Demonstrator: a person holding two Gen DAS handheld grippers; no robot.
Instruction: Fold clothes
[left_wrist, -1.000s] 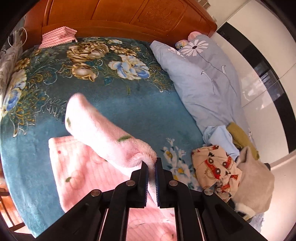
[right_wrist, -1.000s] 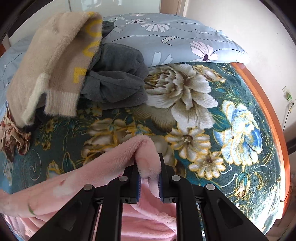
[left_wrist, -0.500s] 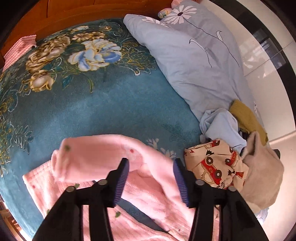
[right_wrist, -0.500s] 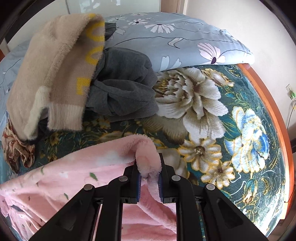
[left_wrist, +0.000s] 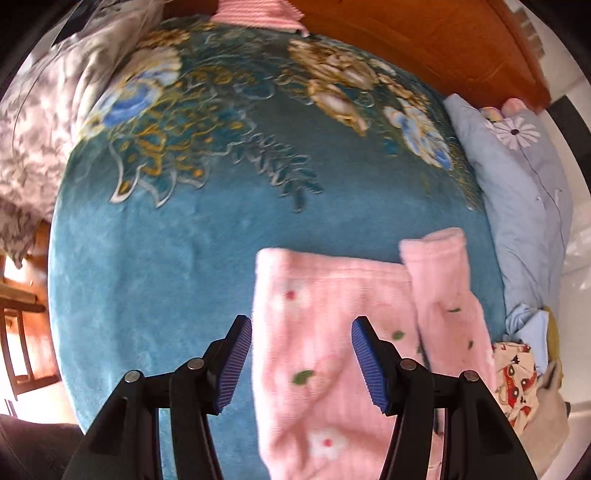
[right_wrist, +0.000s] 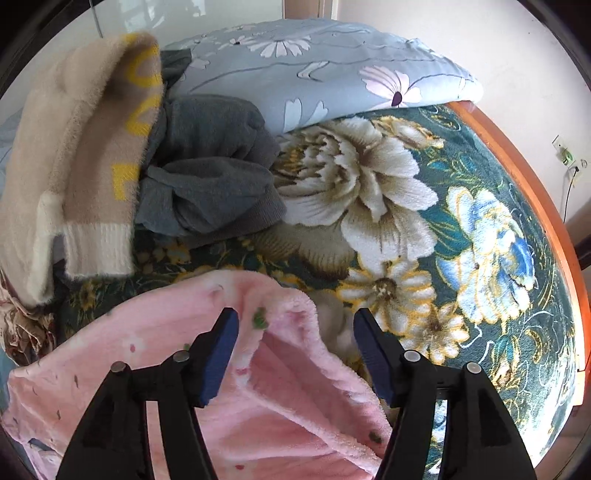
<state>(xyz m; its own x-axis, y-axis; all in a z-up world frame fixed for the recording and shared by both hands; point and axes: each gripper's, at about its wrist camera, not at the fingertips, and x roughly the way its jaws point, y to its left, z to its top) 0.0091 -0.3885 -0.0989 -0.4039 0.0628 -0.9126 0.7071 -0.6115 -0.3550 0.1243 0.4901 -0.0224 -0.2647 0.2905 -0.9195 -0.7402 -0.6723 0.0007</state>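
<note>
The left gripper (left_wrist: 301, 363) stands with its jaws spread and pressing on nothing; the pink fleece garment (left_wrist: 332, 332) lies flat below and between its blue pads (left_wrist: 236, 363), near the camera, one folded sleeve (left_wrist: 443, 280) laid over it to the right. The right gripper (right_wrist: 295, 356) has jaws that are opening, the garment's fuzzy pink edge (right_wrist: 280, 314) loose between them, clear of the right pad; whether it touches the left pad I cannot tell. The garment rests on the teal flowered blanket (left_wrist: 207, 236); farther off in the right view lie a grey garment (right_wrist: 210, 177) and a beige sweater (right_wrist: 74, 166) to the left, and a pale blue flowered quilt (right_wrist: 314, 66) beyond; in the left view a cartoon-print cloth (left_wrist: 515, 380) sits at the right edge, a wooden headboard (left_wrist: 424, 40) far behind.
</note>
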